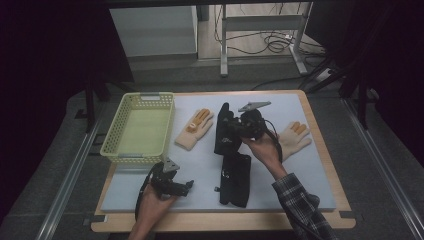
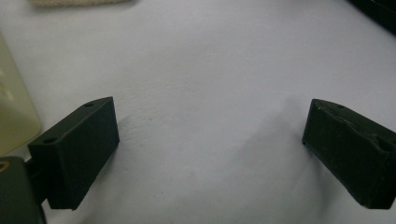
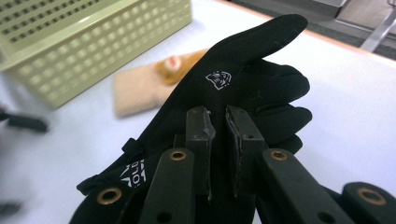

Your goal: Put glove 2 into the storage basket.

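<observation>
Left gripper (image 1: 188, 185) sits nearest, right of the basket's (image 1: 138, 126) front corner, fingers (image 2: 77, 151) wide apart, nothing between them. Right gripper (image 3: 219, 121) pinches a black glove (image 3: 243, 70), lifted right of the basket, beyond the second black glove (image 1: 235, 180).

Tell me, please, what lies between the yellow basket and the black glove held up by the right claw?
In the high view, a cream glove with orange fingertips lies flat on the mat between the basket and the held black glove.
</observation>
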Demonstrator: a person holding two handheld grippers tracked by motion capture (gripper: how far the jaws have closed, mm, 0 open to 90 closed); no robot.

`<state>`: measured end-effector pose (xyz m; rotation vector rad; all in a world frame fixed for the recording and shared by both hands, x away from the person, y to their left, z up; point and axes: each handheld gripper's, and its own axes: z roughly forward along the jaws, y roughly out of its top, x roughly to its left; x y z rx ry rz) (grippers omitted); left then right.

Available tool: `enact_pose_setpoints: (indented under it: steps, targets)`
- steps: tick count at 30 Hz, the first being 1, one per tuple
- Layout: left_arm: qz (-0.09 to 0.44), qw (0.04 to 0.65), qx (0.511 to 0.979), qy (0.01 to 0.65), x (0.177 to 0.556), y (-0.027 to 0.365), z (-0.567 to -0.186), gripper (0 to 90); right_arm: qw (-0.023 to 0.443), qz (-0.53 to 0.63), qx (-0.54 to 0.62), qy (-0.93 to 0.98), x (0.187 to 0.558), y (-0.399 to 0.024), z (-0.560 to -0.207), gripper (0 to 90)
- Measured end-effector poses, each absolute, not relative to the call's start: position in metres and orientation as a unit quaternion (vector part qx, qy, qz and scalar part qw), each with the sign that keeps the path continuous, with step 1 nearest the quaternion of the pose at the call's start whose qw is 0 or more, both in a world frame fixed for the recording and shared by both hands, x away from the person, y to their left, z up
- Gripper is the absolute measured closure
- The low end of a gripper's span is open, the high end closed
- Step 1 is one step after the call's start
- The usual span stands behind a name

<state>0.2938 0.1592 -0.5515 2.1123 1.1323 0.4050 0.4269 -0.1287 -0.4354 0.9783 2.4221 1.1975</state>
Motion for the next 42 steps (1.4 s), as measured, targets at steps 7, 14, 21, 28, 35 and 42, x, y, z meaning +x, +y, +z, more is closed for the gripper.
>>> enact_pose_setpoints:
  steps: [7,14,21,28,35,42]
  targets:
    - [0.157,0.349,0.814,0.437,0.294,0.159,-0.552,4.1,0.111,0.419,0.322,0.842,0.375,-0.143,-0.44,79.1]
    - [0.157,0.35,0.813,0.438,0.294,0.159,-0.552,4.1,0.108,0.414,0.318,0.846,0.337,-0.151,-0.451,78.9]
    - [0.157,0.348,0.815,0.437,0.294,0.159,-0.552,4.1,0.126,0.394,0.322,0.852,0.315,-0.153,-0.492,68.0]
    - [0.157,0.348,0.815,0.437,0.294,0.159,-0.552,4.1,0.121,0.404,0.332,0.844,0.311,-0.163,-0.496,49.9]
    - [0.157,0.348,0.815,0.437,0.294,0.159,-0.552,4.1,0.143,0.409,0.343,0.833,0.31,-0.194,-0.481,66.2]
    - [0.157,0.348,0.814,0.437,0.294,0.159,-0.552,4.1,0.105,0.398,0.343,0.845,0.299,-0.212,-0.509,82.6]
